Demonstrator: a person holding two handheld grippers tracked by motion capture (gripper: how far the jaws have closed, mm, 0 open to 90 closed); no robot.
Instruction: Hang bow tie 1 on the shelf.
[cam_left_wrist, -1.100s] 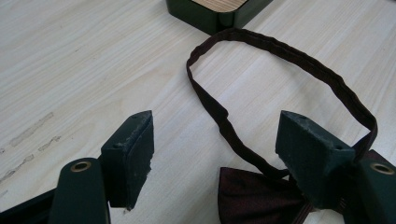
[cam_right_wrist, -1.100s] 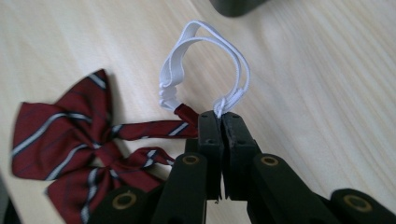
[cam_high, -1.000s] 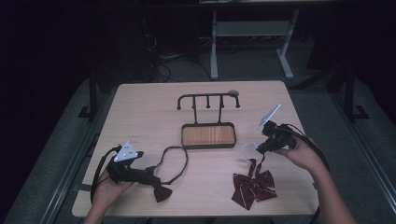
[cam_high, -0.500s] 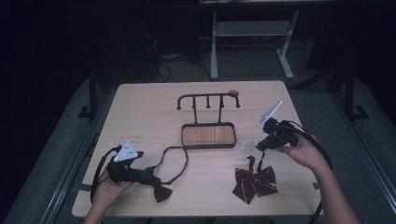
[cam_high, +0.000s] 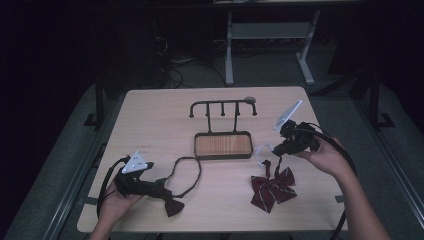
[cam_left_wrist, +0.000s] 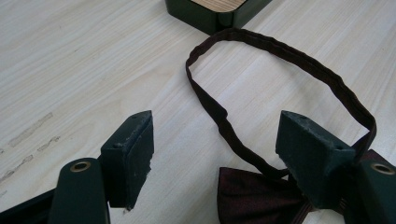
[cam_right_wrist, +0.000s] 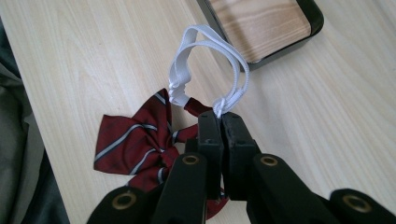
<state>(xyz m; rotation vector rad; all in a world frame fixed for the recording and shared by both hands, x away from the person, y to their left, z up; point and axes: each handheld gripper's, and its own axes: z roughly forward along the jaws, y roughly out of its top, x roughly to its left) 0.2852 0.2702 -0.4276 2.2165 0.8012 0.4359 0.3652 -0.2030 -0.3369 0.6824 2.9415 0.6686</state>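
A red striped bow tie (cam_high: 272, 184) (cam_right_wrist: 135, 140) with a white elastic strap (cam_right_wrist: 210, 60) hangs partly lifted at the table's right. My right gripper (cam_high: 276, 149) (cam_right_wrist: 221, 119) is shut on that white strap near its knot, above the bow. At the left front, a dark maroon bow tie (cam_high: 172, 202) (cam_left_wrist: 254, 196) lies flat with its dark neck loop (cam_high: 186, 172) (cam_left_wrist: 280, 60) spread toward the stand. My left gripper (cam_high: 160, 187) (cam_left_wrist: 217, 154) rests low over that bow, jaws wide open on either side of the strap and the bow's top edge, touching nothing I can see.
A black hook rack on a wooden-topped base (cam_high: 222, 145) (cam_right_wrist: 261, 23) stands mid-table, its bar of pegs (cam_high: 222, 105) behind. The table's right edge (cam_right_wrist: 28, 107) drops to grey floor. Bare tabletop lies at the far left and between the two bows.
My right gripper has risen with the white strap, pulling the striped bow up and stretching it below the jaws. The left gripper and the dark bow have stayed put.
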